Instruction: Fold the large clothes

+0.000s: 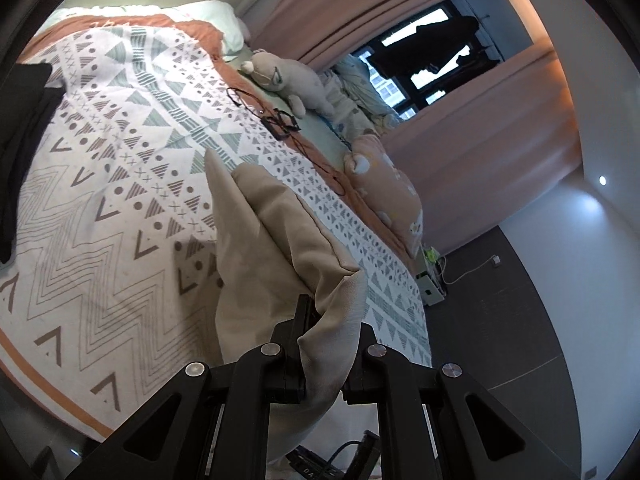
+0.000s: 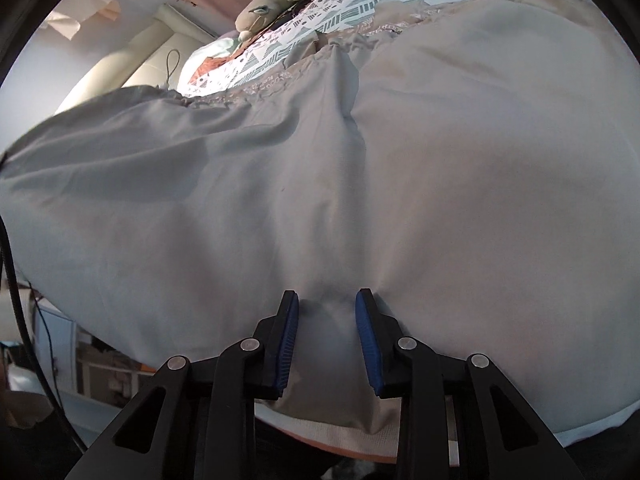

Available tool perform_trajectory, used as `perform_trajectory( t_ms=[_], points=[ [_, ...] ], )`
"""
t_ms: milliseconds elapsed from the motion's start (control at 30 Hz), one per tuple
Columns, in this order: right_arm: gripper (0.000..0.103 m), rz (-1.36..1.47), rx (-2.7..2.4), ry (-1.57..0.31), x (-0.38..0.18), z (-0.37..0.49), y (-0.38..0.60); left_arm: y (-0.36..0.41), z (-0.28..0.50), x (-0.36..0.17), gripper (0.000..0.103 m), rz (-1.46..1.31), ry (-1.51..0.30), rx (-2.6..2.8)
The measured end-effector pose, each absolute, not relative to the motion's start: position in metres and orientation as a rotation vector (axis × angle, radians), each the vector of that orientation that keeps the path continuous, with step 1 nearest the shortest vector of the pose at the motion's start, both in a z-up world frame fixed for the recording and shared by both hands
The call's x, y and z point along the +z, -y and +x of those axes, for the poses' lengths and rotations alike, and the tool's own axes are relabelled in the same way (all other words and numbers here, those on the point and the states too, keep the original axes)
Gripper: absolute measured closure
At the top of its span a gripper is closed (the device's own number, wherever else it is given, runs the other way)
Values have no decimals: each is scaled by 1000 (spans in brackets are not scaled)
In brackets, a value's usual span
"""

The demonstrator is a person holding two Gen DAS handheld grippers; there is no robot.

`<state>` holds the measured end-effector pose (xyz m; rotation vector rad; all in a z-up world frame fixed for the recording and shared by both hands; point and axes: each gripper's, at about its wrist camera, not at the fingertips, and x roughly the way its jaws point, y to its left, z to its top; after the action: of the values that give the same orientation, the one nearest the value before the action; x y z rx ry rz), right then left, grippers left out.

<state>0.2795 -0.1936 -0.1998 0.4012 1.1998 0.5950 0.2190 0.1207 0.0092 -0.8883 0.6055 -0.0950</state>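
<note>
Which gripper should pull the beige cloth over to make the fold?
Left, probably. The left gripper already pinches a lifted corner of the beige cloth. The right gripper is open, its fingers only resting on the flat cloth.

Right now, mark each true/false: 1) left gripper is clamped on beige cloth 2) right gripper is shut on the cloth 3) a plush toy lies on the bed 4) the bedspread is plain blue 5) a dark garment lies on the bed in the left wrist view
1) The left gripper is clamped on the beige garment. True.
2) The right gripper is shut on the garment. False: its jaws stand apart, with cloth spread flat between the blue pads.
3) A plush toy lies on the bed. True.
4) The bedspread is plain blue. False: it is white with grey triangles, zigzags and an orange border.
5) A dark garment lies on the bed. True, at the far left edge of the view.
</note>
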Motion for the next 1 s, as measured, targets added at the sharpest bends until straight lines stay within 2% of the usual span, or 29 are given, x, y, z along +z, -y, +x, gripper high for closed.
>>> perform_trajectory(
  t_ms=[200, 533, 833, 1000],
  points=[
    [70, 496, 612, -1160, -178, 279, 229, -68, 246, 35, 92, -823, -630, -172],
    [70, 670, 487, -961, -116, 272, 368, 24, 293, 42, 92, -772, -698, -292],
    [70, 810, 302, -922, -134, 254, 484, 116, 338, 14, 93, -761, -830, -368],
    [70, 849, 246, -924, -149, 247, 518, 157, 352, 0, 93, -749, -895, -395]
  ],
)
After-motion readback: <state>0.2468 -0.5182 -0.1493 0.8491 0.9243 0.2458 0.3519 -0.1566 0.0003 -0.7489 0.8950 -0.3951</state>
